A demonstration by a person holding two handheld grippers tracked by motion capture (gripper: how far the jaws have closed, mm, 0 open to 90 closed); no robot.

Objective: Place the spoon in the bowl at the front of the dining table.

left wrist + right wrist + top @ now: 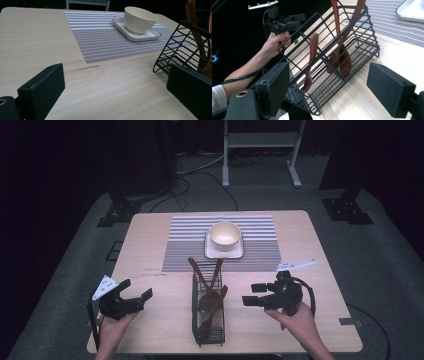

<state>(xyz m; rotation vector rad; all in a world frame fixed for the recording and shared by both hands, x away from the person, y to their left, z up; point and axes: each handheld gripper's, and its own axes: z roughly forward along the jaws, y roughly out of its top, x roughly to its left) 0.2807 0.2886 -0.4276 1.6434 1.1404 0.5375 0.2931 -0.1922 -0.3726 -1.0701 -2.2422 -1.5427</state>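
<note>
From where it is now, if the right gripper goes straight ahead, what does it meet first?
Most likely the wire rack: the right gripper is open and points at the rack's long side, with wooden utensils just behind the wires. Depth is hard to judge.

Left gripper (115, 92): jaws wide apart, nothing betw., low over surface (32, 40). Striped mat (105, 42) toward far edge. Cream bowl (140, 19) on white square plate (136, 36), on mat's right part. Black wire rack (182, 47) at right edge w/ brown wooden utensils (196, 27) inside.
</note>
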